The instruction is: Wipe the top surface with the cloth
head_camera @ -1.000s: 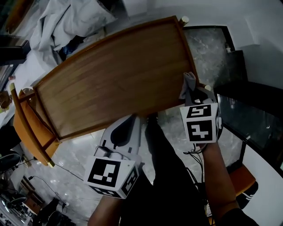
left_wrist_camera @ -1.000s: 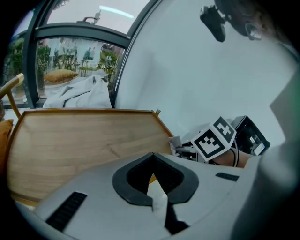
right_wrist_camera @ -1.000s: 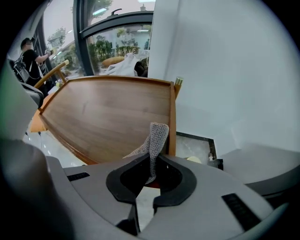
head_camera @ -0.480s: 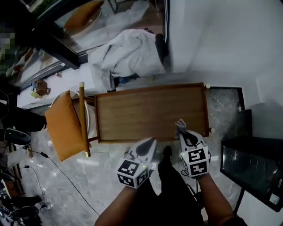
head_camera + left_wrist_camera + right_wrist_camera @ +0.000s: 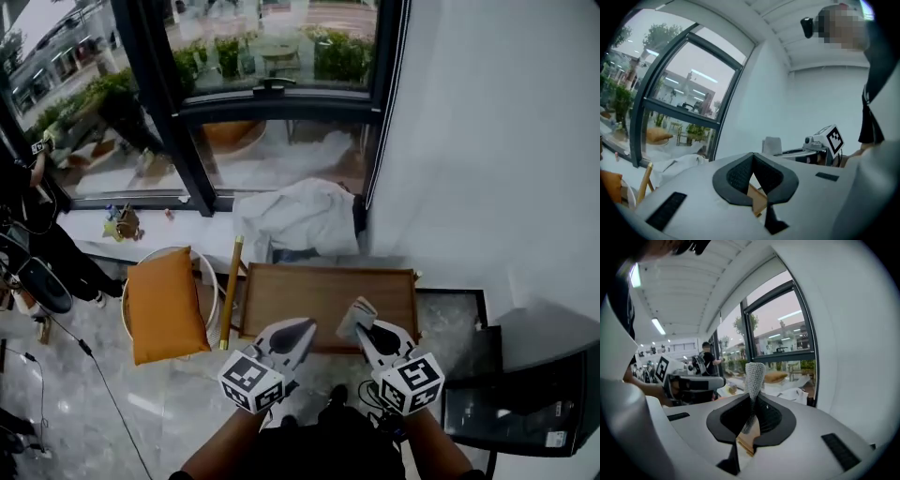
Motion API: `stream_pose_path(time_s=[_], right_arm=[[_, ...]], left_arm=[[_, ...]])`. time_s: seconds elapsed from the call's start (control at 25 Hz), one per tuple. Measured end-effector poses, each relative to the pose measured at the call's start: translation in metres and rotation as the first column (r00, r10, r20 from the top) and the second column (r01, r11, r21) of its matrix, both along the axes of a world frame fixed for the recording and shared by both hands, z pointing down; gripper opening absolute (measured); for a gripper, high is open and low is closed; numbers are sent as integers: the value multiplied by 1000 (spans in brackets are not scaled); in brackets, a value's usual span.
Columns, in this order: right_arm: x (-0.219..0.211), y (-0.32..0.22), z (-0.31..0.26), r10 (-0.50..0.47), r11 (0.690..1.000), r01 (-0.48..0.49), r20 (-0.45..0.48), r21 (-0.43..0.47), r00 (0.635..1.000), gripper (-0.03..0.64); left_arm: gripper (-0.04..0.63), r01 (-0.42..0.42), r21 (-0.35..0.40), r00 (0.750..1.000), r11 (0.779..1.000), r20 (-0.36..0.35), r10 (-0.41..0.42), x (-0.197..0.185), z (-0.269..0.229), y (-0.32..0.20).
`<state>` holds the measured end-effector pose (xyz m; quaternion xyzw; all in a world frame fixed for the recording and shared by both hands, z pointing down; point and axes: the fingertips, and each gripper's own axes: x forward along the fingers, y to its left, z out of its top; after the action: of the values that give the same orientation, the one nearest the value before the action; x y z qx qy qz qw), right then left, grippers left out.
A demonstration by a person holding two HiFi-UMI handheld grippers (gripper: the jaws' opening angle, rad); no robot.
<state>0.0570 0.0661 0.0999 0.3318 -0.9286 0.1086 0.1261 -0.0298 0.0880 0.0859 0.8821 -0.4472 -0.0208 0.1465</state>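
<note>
The wooden table (image 5: 323,292) stands far below, its top bare. My right gripper (image 5: 363,325) hangs high above the table's near right edge, shut on a grey knitted cloth (image 5: 354,316). In the right gripper view the cloth (image 5: 754,375) stands up out of the closed jaws of the right gripper (image 5: 752,400). My left gripper (image 5: 302,326) is held beside it over the near edge, shut with nothing in it. In the left gripper view its jaws meet at the tip of the left gripper (image 5: 752,158), and a sliver of table (image 5: 757,198) shows below.
An orange-cushioned chair (image 5: 165,306) stands left of the table. A heap of white sheeting (image 5: 298,219) lies behind it under the dark-framed window (image 5: 272,98). A white wall (image 5: 487,141) runs along the right, with a dark glass cabinet (image 5: 511,408) at lower right.
The head view has swung up and away, so the table looks much smaller and farther off. Both grippers have risen off the table together, the right still holding the cloth.
</note>
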Motion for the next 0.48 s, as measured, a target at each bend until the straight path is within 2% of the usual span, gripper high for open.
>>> stream_pose_path(time_s=[0.08, 0.16, 0.36, 0.48], right_arm=[[-10, 25, -29, 4, 1000, -5, 74, 17, 997, 41], [-16, 51, -51, 11, 998, -16, 103, 53, 995, 41], [-23, 106, -78, 24, 992, -37, 106, 119, 994, 40], [-18, 134, -79, 33, 990, -45, 99, 131, 995, 40]], left_arm=[[11, -23, 48, 1000, 999, -12, 23, -13, -29, 24], [11, -36, 91, 999, 995, -22, 39, -28, -53, 53], [11, -83, 170, 995, 982, -39, 91, -59, -83, 119], [11, -101, 162, 992, 982, -55, 111, -70, -74, 144]])
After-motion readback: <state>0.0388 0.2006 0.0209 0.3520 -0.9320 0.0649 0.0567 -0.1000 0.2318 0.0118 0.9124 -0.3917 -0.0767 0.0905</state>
